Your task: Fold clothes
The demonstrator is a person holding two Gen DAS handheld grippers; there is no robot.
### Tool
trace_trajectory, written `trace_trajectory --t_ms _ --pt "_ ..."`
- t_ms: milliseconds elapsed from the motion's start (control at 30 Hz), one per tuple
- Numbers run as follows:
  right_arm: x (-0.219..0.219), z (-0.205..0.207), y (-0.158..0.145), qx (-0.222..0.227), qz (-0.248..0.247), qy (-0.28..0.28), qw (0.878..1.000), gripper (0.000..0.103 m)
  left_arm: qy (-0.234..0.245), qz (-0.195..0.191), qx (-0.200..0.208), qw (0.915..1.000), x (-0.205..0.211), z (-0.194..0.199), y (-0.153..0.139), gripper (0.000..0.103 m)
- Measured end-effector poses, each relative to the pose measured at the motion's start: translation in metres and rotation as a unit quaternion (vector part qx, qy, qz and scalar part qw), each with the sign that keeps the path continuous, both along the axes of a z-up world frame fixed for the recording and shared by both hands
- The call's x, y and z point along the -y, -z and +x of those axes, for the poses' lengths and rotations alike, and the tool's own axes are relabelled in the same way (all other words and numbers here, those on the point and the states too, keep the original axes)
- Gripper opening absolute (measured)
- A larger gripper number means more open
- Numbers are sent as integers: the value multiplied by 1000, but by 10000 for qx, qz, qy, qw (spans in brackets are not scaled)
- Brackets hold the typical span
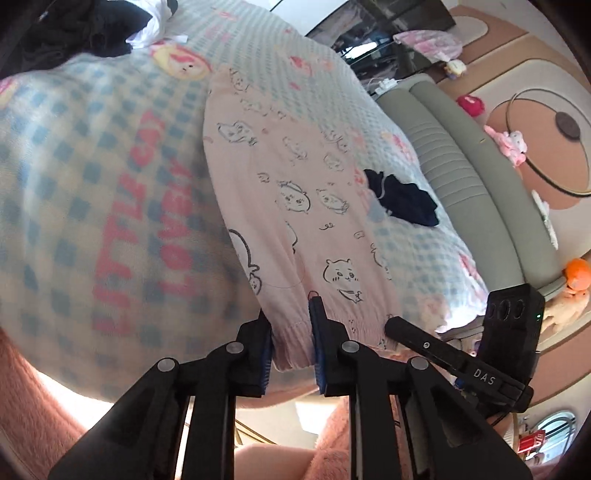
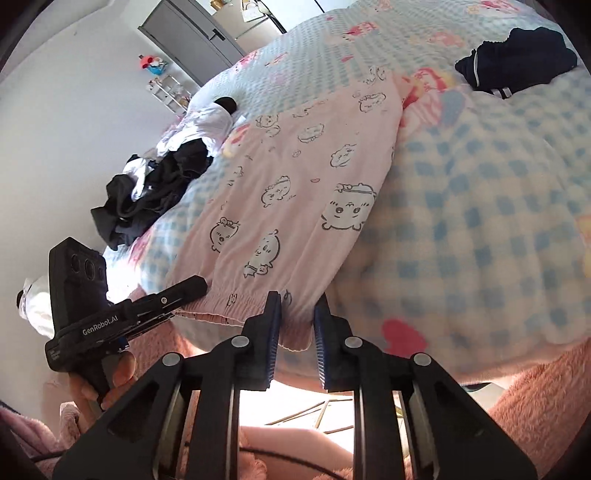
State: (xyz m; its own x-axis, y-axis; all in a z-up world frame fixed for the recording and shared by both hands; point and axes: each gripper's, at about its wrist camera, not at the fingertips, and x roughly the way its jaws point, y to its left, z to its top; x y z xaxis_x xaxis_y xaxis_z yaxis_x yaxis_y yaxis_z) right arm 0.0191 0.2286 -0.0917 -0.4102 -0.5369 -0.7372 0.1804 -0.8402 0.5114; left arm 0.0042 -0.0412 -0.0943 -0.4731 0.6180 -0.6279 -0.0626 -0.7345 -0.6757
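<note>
At the far left of the left wrist view, a heap of black and white clothes (image 1: 92, 26) lies crumpled at the upper edge of the bed. Under it spreads a soft blue-and-cream checked blanket with red lettering and cartoon prints (image 1: 92, 177), fuzzy in texture. Down the middle lies the pale pink pyjama trousers printed with outlined cartoon animals (image 1: 295, 192), stretched flat away from the camera, the ribbed elastic waistband nearest the tools at the bed's edge. The left gripper (image 1: 291, 328) has its blue ribbed pads narrowed onto one corner of that waistband, the fabric bunched and pinched between them. To its right the other tool's black finger reaches the same waistband further along. Beyond, a small dark navy garment (image 1: 402, 201) sits crumpled on the blanket, apart from the trousers, and a grey-green padded bed frame (image 1: 461, 177) runs alongside.

In the right wrist view, the left tool's body, held by a hand (image 2: 107, 376), stands at the left, its finger on the gathered waistband. The right gripper (image 2: 297, 325) is closed to a narrow gap on the waistband's other corner, cloth pinched between its pads.
</note>
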Motion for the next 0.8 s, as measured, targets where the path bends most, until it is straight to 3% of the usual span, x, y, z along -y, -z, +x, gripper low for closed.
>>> trace_trajectory --t_ms 133,200,367,500,533,567,600,633,700,733,767,800 --pt "2 5 27 480 -52 25 9988 17 75 -225 296 9993 1 10 19 19" --pt "2 2 38 677 -137 41 9976 18 92 -135 441 9989 6 11 27 19" --pt "4 -10 10 232 -223 -117 9994 15 140 260 210 9993 12 -8 4 19" --pt "8 -50 -28 -280 -234 -68 9993 16 366 234 -243 9988 8 -60 -32 20" --pt "6 -63 -40 -482 -147 101 9987 17 378 185 -422 9982 6 -76 -43 22" --pt "4 -75 -52 -641 -47 303 9975 25 336 68 -548 9979 4 -93 -53 32" --pt "1 -87 -63 -799 53 505 9955 35 197 -204 -593 9978 3 -106 -63 39" --pt "-1 -96 -75 -916 196 656 9934 35 81 -499 -678 9964 3 -110 -72 48" --pt "-2 -93 -90 -1167 335 645 9905 38 -36 -976 -967 9905 3 -108 -88 50" --pt "-3 -89 -97 -1310 364 604 9889 43 -66 -1107 -1095 9878 5 -104 -91 60" --pt "-2 -84 -95 -1309 394 479 9895 53 -56 -1131 -1137 9870 9 -97 -86 65" --pt "1 -78 -85 -1154 426 263 9921 57 -67 -1148 -1012 9882 14 -93 -75 65"
